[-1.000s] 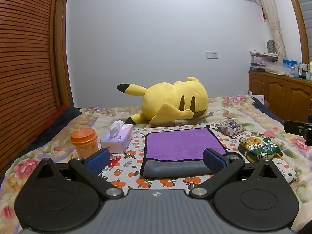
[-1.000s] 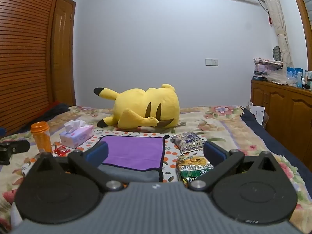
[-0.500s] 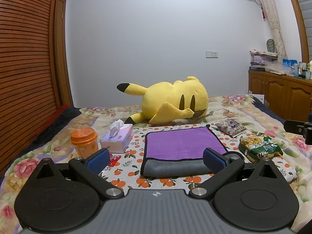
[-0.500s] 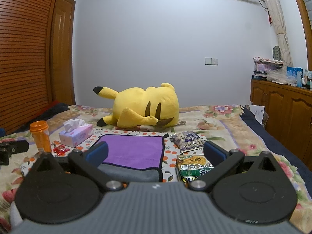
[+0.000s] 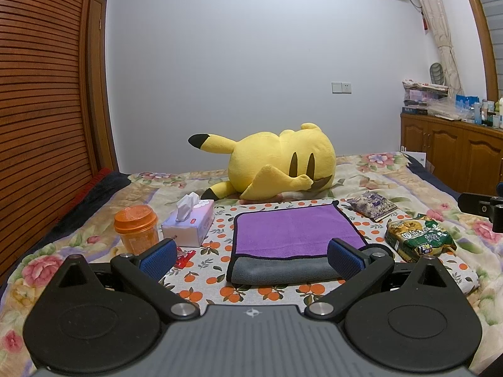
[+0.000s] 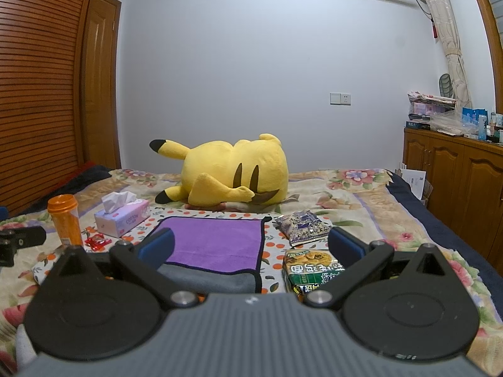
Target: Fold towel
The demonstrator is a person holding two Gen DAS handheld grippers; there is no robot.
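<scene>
A purple towel (image 5: 294,229) with a grey underside lies folded on an orange-print cloth (image 5: 217,245) on the bed; its grey fold edge faces me. It also shows in the right wrist view (image 6: 217,238). My left gripper (image 5: 251,257) is open and empty, held just short of the towel's near edge. My right gripper (image 6: 250,246) is open and empty, near the towel's right near corner and above a green snack bag (image 6: 311,270).
An orange jar (image 5: 135,229), a tissue box (image 5: 190,224) and a red candy (image 5: 185,256) lie left of the towel. A green snack bag (image 5: 419,238) and a purple packet (image 5: 372,205) lie right. A yellow plush (image 5: 276,163) lies behind. A wooden cabinet (image 5: 452,147) stands at the right.
Both grippers stay open and nearly still; the views shift only slightly. The towel has not moved.
</scene>
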